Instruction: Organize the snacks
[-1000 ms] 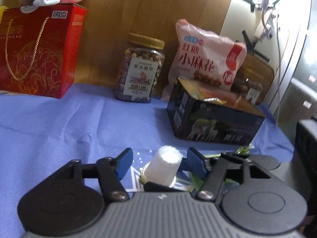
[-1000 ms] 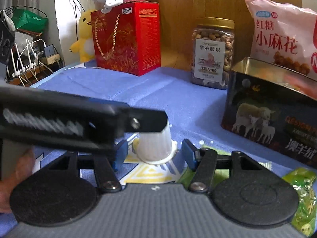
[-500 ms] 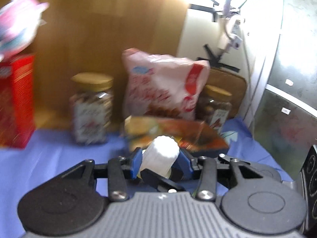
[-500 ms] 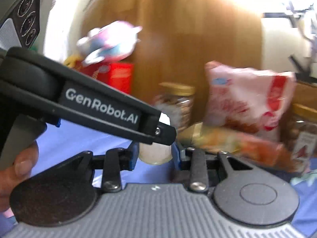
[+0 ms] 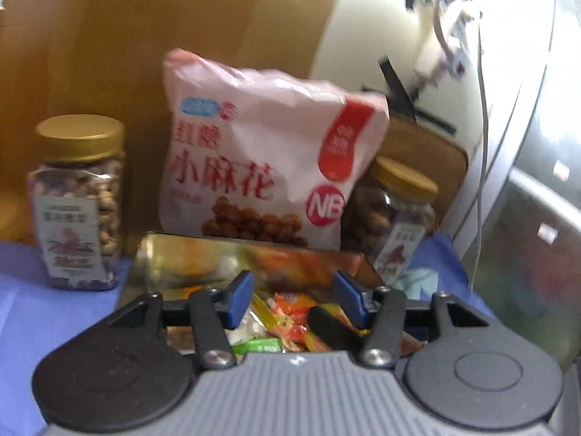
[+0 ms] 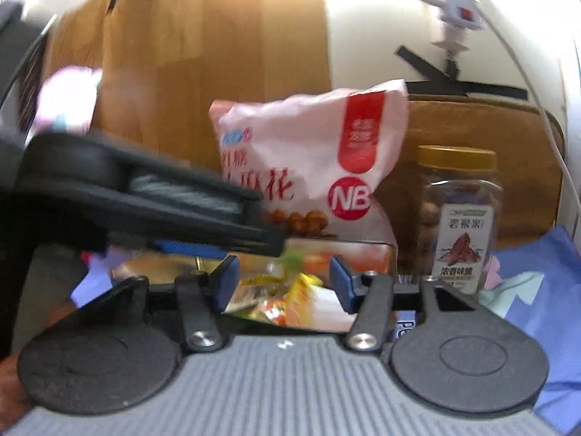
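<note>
At the far left of the left wrist view, a clear plastic jar of nuts with a gold lid (image 5: 78, 203) stands upright on the blue cloth-covered desk (image 5: 43, 312), well apart from the tin's left wall, with bare cloth between them. Next comes the open rectangular metal tin (image 5: 170, 258), its shiny inner walls showing; loose wrapped candies in orange, yellow and green (image 5: 287, 319) lie inside it. The left gripper (image 5: 292, 299) hovers over the tin's near edge with its blue-padded fingers (image 5: 238, 299) spread apart and nothing between them; the candies show through the gap. Just behind the tin's back rim leans a pink-and-white snack bag with red Chinese lettering (image 5: 261, 160), tilted against the wooden panel (image 5: 145, 29). To the right of the bag, a second gold-lidded clear jar (image 5: 395, 218) stands close beside the tin's right corner, leaving little room on that side.

In the right wrist view, the dark body of the other handheld tool (image 6: 145, 196) crosses the left half, blurred, reaching over the tin. The right gripper (image 6: 285, 285) also sits above the tin, its fingers (image 6: 227, 283) parted and empty, with candies below. The jar with a brown-and-white label (image 6: 459, 218) stands right of the bag. Behind it run a cream wall (image 6: 381, 18) with black tape strips and a white cable; blue cloth shows at the far right.
</note>
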### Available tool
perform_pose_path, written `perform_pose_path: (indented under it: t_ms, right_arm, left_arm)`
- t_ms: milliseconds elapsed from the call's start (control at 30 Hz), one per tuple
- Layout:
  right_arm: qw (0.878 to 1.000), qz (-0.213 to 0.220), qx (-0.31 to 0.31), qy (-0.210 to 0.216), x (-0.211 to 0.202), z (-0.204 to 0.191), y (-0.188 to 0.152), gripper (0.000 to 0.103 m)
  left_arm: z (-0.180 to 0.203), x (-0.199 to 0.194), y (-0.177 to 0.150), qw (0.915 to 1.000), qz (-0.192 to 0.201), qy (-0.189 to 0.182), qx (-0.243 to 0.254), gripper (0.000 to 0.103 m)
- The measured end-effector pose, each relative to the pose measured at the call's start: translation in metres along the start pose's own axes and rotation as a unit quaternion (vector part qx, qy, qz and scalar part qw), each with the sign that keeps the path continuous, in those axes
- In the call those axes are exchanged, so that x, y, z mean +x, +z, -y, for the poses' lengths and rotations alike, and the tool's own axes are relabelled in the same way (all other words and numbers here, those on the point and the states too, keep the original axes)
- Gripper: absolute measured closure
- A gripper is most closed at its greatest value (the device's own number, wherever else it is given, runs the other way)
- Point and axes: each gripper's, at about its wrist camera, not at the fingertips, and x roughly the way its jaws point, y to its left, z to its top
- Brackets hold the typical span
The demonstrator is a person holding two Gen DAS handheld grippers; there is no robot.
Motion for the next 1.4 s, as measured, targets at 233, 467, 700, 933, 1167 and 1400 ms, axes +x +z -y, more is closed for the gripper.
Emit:
perform_pose_path:
  t_ms: [233,467,700,933,1167,1400]
  right_arm:
    - [0.994,0.02,0.106,0.025,-0.009,0.024,0.0,0.045]
    - [0.978,-0.048,0.16,0.121,-0.027,0.015,-0.009,0.045]
    - [0.978,-0.132,0.09,0.132,-0.048,-0.027,-0.049,0.04]
    - [0.977,-0.167,0.046,0.122,-0.041,-0.049,-0.06,0.04]
    - [0.974,-0.189,0.024,0.124,-0.035,-0.056,-0.062,0.036]
    - [0.972,-0.193,0.02,0.133,-0.034,-0.057,-0.064,0.035]
  left_arm:
    - [-0.031,-0.074,-0.015,0.9984,0.022,0.051,-0.007,0.038]
    - [-0.083,-0.112,-0.062,0.9949,-0.043,0.033,-0.085,0.038]
    - [-0.091,-0.104,-0.081,0.9908,-0.059,-0.014,-0.121,0.038]
    - [-0.075,-0.09,-0.096,0.9947,-0.068,0.011,-0.076,0.038]
    - [-0.075,-0.086,-0.099,0.9953,-0.07,0.021,-0.063,0.036]
    - [-0.073,-0.086,-0.099,0.996,-0.07,0.024,-0.05,0.035]
